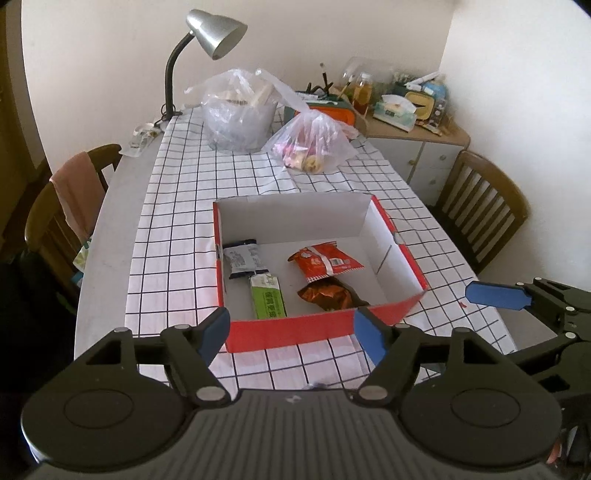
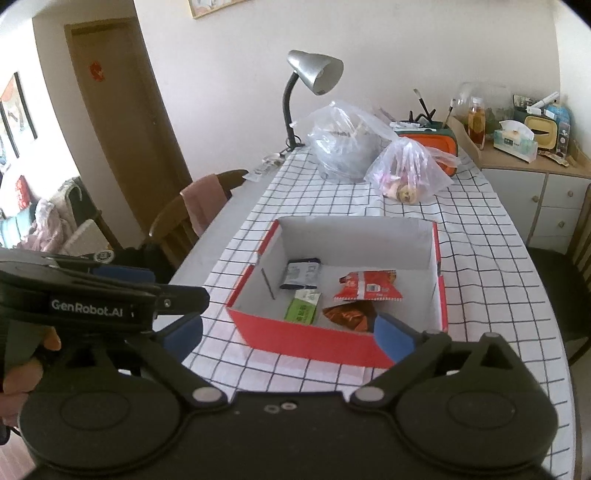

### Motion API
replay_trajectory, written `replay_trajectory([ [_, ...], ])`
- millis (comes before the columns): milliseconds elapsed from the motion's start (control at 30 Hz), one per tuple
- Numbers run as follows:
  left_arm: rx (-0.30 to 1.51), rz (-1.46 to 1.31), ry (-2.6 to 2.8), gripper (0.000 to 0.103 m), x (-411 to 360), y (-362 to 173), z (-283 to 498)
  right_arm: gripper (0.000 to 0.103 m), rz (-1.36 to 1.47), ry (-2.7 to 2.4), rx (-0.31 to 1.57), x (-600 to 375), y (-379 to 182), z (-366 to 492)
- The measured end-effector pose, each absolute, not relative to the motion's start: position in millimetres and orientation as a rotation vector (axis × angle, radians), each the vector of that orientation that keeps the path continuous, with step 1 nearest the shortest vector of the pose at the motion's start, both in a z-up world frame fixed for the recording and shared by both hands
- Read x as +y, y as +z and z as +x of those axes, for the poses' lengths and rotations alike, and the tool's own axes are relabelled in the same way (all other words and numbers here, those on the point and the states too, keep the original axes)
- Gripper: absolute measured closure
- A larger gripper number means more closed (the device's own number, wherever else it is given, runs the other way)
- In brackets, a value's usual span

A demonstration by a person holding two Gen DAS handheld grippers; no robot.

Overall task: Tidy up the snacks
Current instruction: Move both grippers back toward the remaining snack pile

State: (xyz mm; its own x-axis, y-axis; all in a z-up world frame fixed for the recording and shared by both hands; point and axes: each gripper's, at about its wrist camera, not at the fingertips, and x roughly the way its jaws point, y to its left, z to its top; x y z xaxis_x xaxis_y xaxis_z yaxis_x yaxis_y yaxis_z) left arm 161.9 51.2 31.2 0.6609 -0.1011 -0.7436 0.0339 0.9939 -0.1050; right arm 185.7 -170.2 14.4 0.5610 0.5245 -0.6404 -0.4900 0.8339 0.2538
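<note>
A red cardboard box (image 1: 295, 330) (image 2: 306, 338) with a white inside sits on the checked tablecloth. In it lie a grey snack packet (image 1: 242, 258) (image 2: 301, 273), a green bar (image 1: 267, 297) (image 2: 303, 306), a red packet (image 1: 325, 260) (image 2: 369, 286) and a brown foil packet (image 1: 327, 293) (image 2: 349, 314). My left gripper (image 1: 291, 332) is open and empty, just in front of the box's near wall. My right gripper (image 2: 288, 334) is open and empty, also in front of the box; it shows at the right edge of the left wrist view (image 1: 495, 295).
Behind the box stand two clear plastic bags (image 1: 314, 142) (image 1: 240, 110) of food and a silver desk lamp (image 1: 214, 33). Wooden chairs (image 1: 70, 221) (image 1: 480, 206) flank the table. A cluttered cabinet (image 1: 410, 125) stands at the back right.
</note>
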Motion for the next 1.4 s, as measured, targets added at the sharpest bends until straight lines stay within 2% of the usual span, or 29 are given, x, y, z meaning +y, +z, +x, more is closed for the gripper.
replay_trajectory([
  [233, 0.820, -0.082, -0.098, 0.023, 51.6, 27.5, 126.6, 0.000, 0.109, 0.597, 0.757, -185.0, 13.0, 156.9],
  [433, 0.862, -0.094, -0.111, 0.022, 49.4, 8.6, 105.3, 0.000, 0.091, 0.554, 0.782, -197.5, -2.9, 136.8],
  [1067, 1.148, -0.171, -0.093, 0.022, 27.6, -99.3, 89.5, 0.001, 0.122, 0.267, 1.045, -233.1, -98.9, 145.7],
  [1233, 1.209, -0.171, -0.088, 0.022, 18.5, -123.2, 97.8, 0.007, 0.086, 0.222, 1.104, -237.4, -126.5, 148.4],
  [1300, 1.230, -0.163, -0.087, 0.022, 14.5, -132.4, 100.2, 0.016, 0.065, 0.207, 1.130, -239.2, -137.7, 148.4],
  [1400, 1.253, -0.160, -0.095, 0.022, 10.2, -142.3, 103.2, 0.017, 0.038, 0.171, 1.131, -243.9, -146.0, 152.5],
])
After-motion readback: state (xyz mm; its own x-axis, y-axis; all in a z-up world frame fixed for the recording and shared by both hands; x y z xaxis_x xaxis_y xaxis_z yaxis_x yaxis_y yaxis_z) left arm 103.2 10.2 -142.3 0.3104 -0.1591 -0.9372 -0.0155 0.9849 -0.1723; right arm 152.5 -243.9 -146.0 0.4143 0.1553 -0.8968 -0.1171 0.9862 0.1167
